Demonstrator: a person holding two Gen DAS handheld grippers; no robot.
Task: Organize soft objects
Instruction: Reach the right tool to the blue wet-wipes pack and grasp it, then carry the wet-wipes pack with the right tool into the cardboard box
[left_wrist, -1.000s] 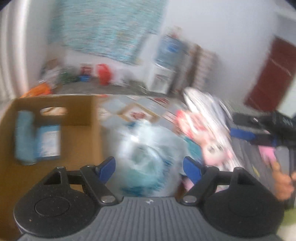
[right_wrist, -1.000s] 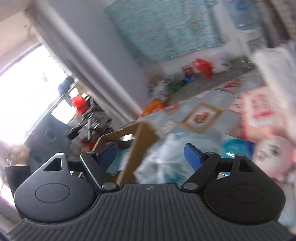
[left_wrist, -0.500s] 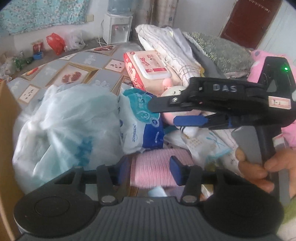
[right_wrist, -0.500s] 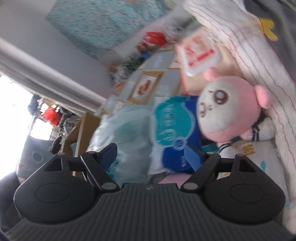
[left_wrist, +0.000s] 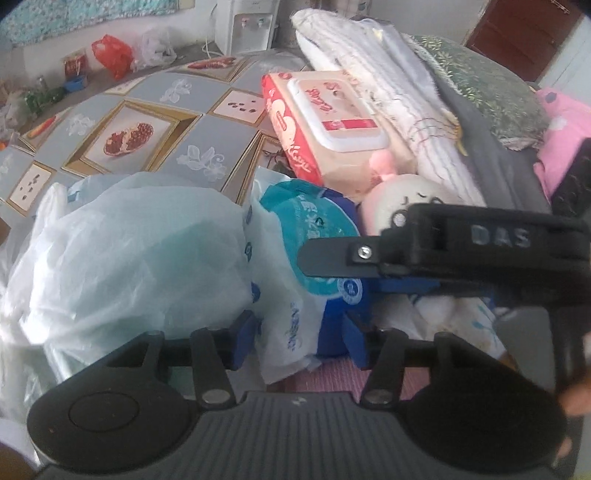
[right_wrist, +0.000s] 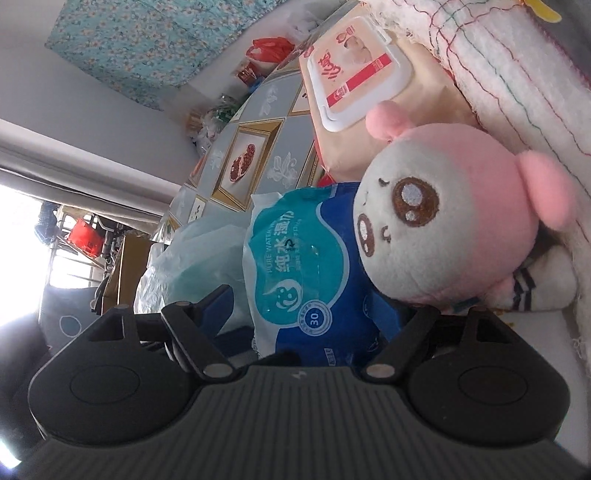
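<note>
A blue wet-wipes pack (left_wrist: 317, 236) (right_wrist: 306, 266) lies in a pile between a pale plastic bag (left_wrist: 129, 251) (right_wrist: 192, 258) and a pink-and-white plush doll (right_wrist: 443, 218) (left_wrist: 399, 199). My left gripper (left_wrist: 299, 339) is open, its fingers astride the pack's near white edge, above a pink knitted cloth (left_wrist: 325, 380). My right gripper (right_wrist: 317, 314) is open, rolled on its side, with the pack between its fingers; it shows in the left wrist view (left_wrist: 332, 273) reaching in from the right.
A red-and-white wipes box (left_wrist: 325, 122) (right_wrist: 354, 74) and folded striped blankets (left_wrist: 388, 85) (right_wrist: 498, 74) lie behind the doll. A patterned tablecloth (left_wrist: 147, 122) covers the table beyond. A cardboard box (right_wrist: 125, 266) stands far left.
Both grippers have moved forward to the blue wipes pack, which now sits between each pair of fingers. The left gripper has opened wider and passed over the pink cloth.
</note>
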